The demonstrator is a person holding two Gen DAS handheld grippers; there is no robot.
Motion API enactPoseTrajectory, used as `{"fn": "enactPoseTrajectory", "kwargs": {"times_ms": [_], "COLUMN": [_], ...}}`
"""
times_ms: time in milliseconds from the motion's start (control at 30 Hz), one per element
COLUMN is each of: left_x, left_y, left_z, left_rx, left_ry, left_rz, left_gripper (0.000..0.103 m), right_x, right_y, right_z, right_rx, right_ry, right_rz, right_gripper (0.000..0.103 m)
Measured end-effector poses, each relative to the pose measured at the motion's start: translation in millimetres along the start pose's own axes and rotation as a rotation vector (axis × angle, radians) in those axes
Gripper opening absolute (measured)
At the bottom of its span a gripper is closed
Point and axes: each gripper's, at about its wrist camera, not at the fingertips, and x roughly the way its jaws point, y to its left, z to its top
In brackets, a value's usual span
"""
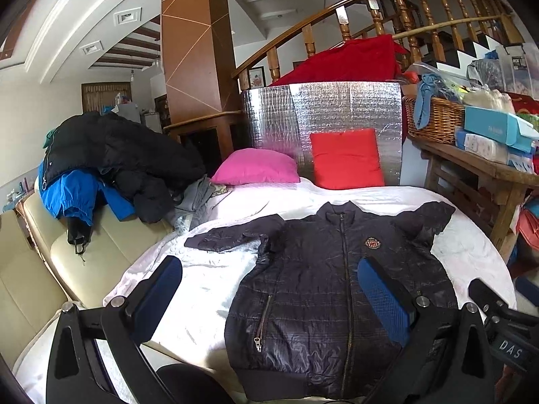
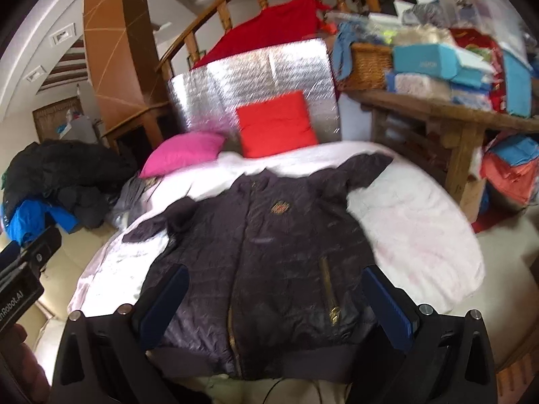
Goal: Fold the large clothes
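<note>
A dark navy quilted jacket (image 1: 323, 289) lies flat and face up on a white sheet (image 1: 202, 286), zipped, collar away from me, both sleeves spread out. An orange crest sits on its chest. My left gripper (image 1: 269, 289) hovers open above the jacket's left half, nothing between its blue pads. In the right wrist view the same jacket (image 2: 269, 262) fills the centre, blurred by motion. My right gripper (image 2: 274, 298) is open over the jacket's lower hem, holding nothing. The other gripper's body shows at that view's left edge.
A pink pillow (image 1: 257, 166) and a red cushion (image 1: 347, 158) lean on a silver foil panel (image 1: 323, 114) at the back. Black and blue coats (image 1: 111, 161) pile on a cream sofa at left. A cluttered wooden table (image 1: 478, 168) with a wicker basket stands right.
</note>
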Motion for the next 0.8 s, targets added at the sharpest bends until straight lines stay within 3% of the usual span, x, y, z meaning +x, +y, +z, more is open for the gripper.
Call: {"fn": "enactPoseTrajectory", "kwargs": {"times_ms": [167, 800], "left_x": [-4, -7], "left_y": [4, 18], "left_z": [-1, -10], "left_rx": [-0.007, -0.027], "left_ry": [0.0, 0.0], "left_rz": [-0.004, -0.002], "left_gripper": [0.103, 0.103], "right_x": [-8, -4], "right_y": [-1, 11], "right_z": [4, -5], "right_rx": [-0.014, -0.053], "right_ry": [-0.047, -0.017], "right_rz": [-0.045, -0.041], "right_gripper": [0.103, 0.103]}}
